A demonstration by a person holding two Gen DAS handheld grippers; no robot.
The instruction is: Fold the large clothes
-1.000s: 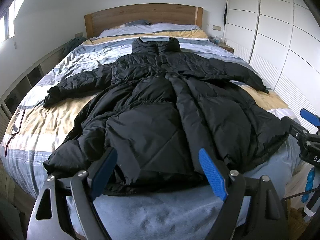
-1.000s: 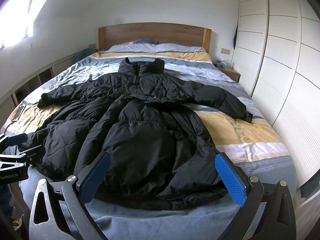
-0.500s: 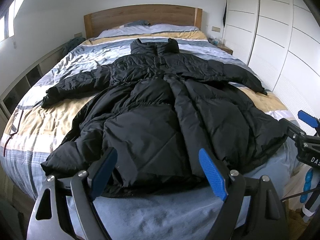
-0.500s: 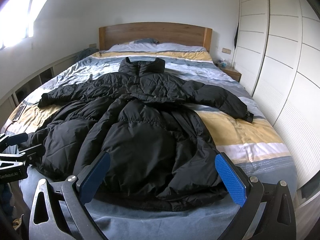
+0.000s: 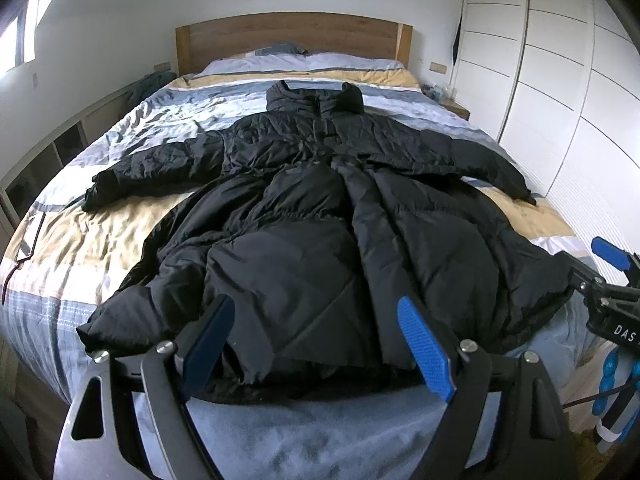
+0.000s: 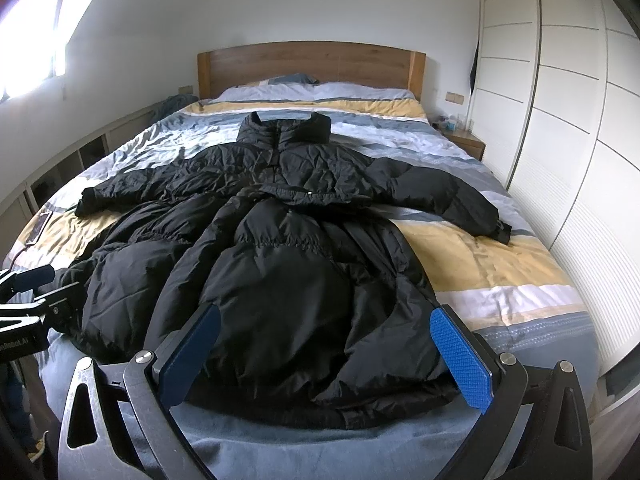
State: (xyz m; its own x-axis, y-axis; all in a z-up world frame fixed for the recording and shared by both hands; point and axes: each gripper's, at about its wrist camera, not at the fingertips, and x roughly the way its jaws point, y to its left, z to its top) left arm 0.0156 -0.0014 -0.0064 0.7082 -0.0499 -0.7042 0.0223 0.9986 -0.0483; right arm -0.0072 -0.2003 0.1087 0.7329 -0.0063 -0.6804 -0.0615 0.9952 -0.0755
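- Left wrist view: the left gripper (image 5: 318, 344) has its jaws wide apart with nothing between the blue pads, hanging over the foot end of the bed (image 5: 72, 248).
- Straight ahead of the jaws lies the black puffer coat (image 5: 320, 216), spread flat on the striped bedding, collar pointing away toward the wooden headboard (image 5: 292, 40), hem closest to the jaws and partly framed between them.
- Both sleeves stick out sideways, one off to the left of the jaws, one off to the right.
- Off to the right of the jaws you can see the right gripper (image 5: 608, 276) poking in near the coat's hem corner. White wardrobe doors (image 5: 560, 100) run along that side.
- Right wrist view: the right gripper (image 6: 324, 352) is gaping open too, empty, also over the foot end of the bed (image 6: 520, 264).
- The coat (image 6: 288, 264) sits dead ahead, hem right up against the space between the jaws.
- Left gripper (image 6: 28, 292) shows at the far left of the jaws, next to the coat's other hem corner.
- Way beyond the jaws: headboard (image 6: 312, 64), with a small bedside table (image 6: 464, 140) to the right.
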